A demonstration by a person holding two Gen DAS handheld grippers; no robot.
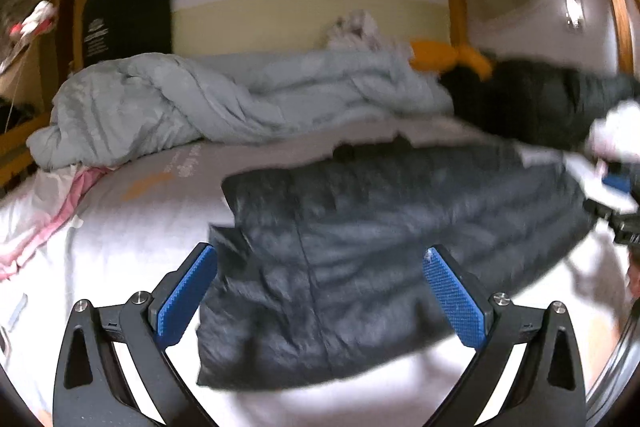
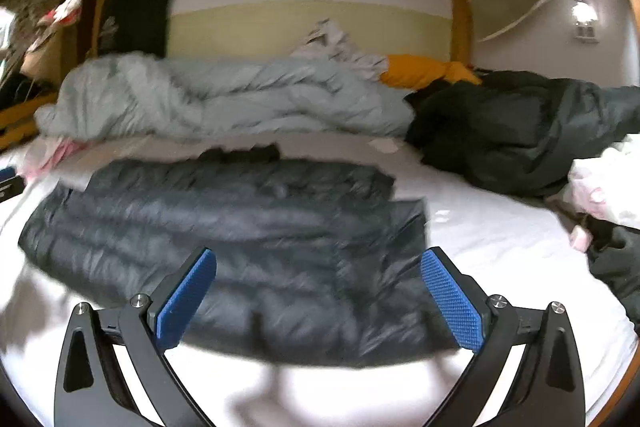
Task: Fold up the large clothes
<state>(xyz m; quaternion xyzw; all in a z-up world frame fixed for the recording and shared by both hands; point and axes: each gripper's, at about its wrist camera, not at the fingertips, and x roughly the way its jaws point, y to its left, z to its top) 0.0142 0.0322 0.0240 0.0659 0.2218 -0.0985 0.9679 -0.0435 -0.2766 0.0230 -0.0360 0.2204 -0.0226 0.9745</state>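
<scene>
A dark quilted puffer jacket (image 1: pixel 380 239) lies flat on the white bed sheet (image 1: pixel 120 247); it also shows in the right wrist view (image 2: pixel 240 239). My left gripper (image 1: pixel 320 291) is open and empty, hovering above the jacket's near left part. My right gripper (image 2: pixel 318 293) is open and empty above the jacket's near edge. The right gripper also shows at the far right edge of the left wrist view (image 1: pixel 620 199). Both views are motion-blurred.
A pale blue duvet (image 2: pixel 224 99) is bunched along the far side of the bed. A dark green garment (image 2: pixel 520 131) and an orange pillow (image 2: pixel 424 73) lie at the right. White and pink clothes (image 2: pixel 608 179) sit at the right edge. Pink cloth (image 1: pixel 52 211) lies left.
</scene>
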